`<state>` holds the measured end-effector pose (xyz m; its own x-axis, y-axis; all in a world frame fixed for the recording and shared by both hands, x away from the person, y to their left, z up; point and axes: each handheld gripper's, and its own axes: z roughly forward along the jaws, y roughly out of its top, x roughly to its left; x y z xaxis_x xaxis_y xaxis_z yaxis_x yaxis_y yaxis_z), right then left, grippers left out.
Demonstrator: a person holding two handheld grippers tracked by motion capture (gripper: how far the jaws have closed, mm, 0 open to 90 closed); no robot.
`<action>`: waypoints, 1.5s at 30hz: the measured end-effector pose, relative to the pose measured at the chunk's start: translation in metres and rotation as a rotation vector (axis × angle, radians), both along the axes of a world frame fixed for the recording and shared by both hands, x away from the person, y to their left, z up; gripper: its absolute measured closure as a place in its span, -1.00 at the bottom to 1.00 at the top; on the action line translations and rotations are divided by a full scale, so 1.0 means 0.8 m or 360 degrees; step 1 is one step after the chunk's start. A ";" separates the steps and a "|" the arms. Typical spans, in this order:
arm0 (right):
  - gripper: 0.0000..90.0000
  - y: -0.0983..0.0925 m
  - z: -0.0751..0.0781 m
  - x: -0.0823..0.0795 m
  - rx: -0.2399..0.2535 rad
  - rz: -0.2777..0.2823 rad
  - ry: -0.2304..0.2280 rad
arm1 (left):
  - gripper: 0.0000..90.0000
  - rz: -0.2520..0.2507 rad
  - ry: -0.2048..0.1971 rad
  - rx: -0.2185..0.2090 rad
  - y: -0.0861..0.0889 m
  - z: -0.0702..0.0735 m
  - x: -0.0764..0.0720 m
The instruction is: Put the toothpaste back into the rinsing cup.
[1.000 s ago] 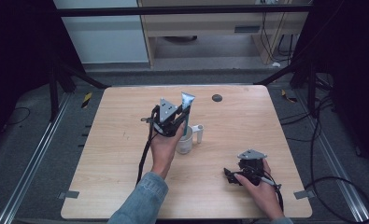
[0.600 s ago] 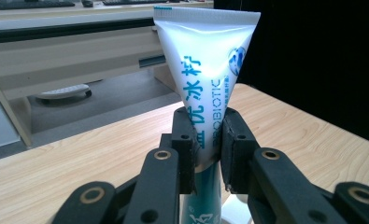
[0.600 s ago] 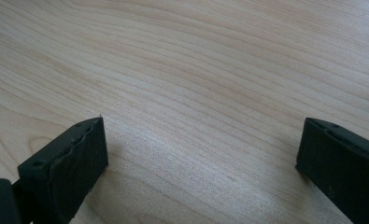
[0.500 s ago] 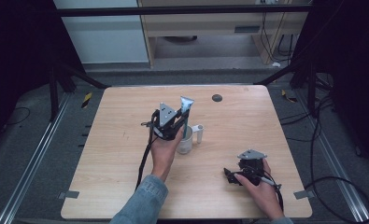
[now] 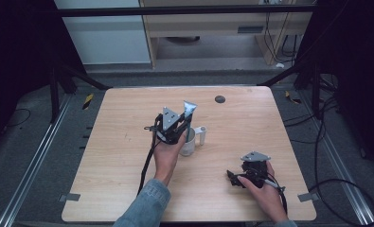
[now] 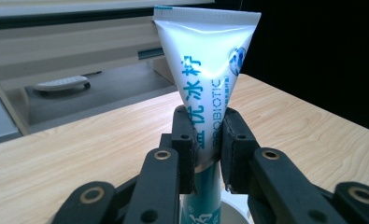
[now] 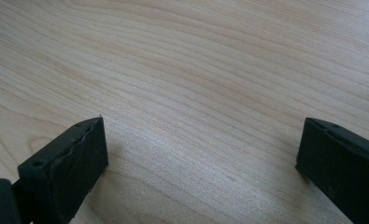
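A white toothpaste tube (image 5: 190, 109) with blue print stands upright, crimped end up, its lower end inside a white cup (image 5: 188, 145) with a handle near the middle of the wooden table (image 5: 128, 118). My left gripper (image 5: 183, 124) is shut on the tube; in the left gripper view the black pads (image 6: 184, 140) press the tube (image 6: 205, 70) from both sides just above the cup rim (image 6: 236, 205). My right gripper (image 5: 231, 177) rests low at the front right of the table, jaws wide apart. The right gripper view shows bare wood between its fingers (image 7: 70, 163).
A small dark round spot (image 5: 219, 99) lies near the table's far edge. A cable (image 5: 146, 165) trails from the left gripper toward the front edge. Beyond the table stand a low shelf and dark frame legs, with cables on the floor at right.
The left gripper and the tube have sunk slightly toward the cup. The right hand has stayed where it was.
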<state>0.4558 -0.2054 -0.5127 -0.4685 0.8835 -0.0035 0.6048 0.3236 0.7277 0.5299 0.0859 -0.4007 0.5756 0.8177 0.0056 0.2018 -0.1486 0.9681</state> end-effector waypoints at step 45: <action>-0.95 0.000 0.000 0.000 -0.0002 -0.0001 0.0000 | 0.71 0.0036 0.0096 0.0101 0.002 -0.023 0.010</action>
